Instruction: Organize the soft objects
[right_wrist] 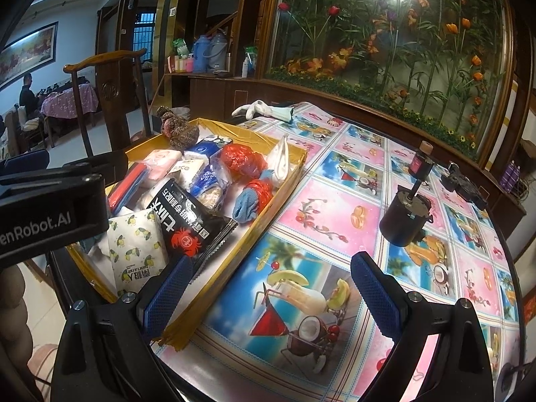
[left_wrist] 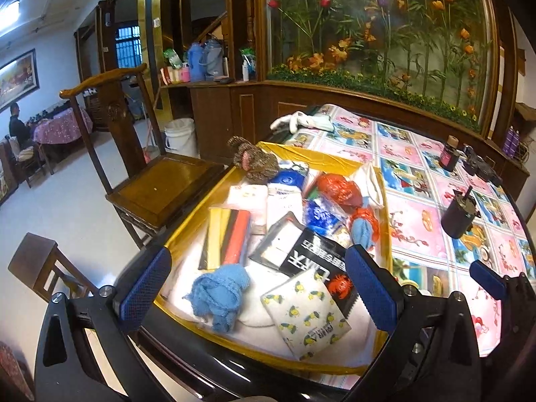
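From the left wrist view, we see our left gripper [left_wrist: 258,284] hanging with its jaws spread wide and nothing between them, over the near end of the yellow-rimmed tray [left_wrist: 207,194], which is heaped with soft goods: a crumpled blue cloth [left_wrist: 219,293] nearest the left finger, a lemon-print tissue pack [left_wrist: 306,315] beside it, a black snack bag [left_wrist: 311,259] just behind, and red plastic bags [left_wrist: 338,189] farther back. A white glove [left_wrist: 294,121] lies apart on the flowered tablecloth [left_wrist: 418,234], well beyond the tray. We judge the sorting has barely begun, and the blue cloth looks the likeliest first pick; it would call for a drop and a firm pinch on its bunched top. From the right wrist view, our right gripper [right_wrist: 269,291] is likewise released and empty, poised over bare tablecloth just beside the tray's right wall, with a dark motor-like cylinder [right_wrist: 403,216] ahead; what that object is, we cannot say surely.
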`<state>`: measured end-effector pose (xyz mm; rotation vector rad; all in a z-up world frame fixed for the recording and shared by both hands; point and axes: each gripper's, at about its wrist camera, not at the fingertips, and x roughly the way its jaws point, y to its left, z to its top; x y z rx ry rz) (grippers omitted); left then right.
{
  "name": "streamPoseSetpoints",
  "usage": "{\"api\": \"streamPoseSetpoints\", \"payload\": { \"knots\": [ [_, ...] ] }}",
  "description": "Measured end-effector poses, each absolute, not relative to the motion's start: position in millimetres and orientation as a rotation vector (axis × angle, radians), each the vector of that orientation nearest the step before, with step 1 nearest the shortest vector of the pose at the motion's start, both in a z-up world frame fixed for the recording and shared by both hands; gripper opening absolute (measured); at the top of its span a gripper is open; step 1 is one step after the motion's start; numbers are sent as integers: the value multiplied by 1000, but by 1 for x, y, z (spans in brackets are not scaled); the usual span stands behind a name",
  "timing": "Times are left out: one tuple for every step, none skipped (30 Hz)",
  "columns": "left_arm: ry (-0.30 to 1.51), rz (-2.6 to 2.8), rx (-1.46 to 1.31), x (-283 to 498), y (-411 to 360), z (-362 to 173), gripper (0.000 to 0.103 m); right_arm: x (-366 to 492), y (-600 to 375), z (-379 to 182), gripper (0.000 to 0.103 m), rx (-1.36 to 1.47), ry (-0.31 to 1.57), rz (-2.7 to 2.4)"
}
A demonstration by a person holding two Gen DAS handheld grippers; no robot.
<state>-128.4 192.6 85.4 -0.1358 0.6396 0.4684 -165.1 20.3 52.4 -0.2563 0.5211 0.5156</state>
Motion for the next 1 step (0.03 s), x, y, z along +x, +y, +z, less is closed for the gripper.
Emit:
{"api": "streamPoseSetpoints", "payload": {
  "knots": [
    [646, 455, -141, -128, 192, 86, 103, -164, 19, 52, 97, -253, 524, 515]
  ]
}}
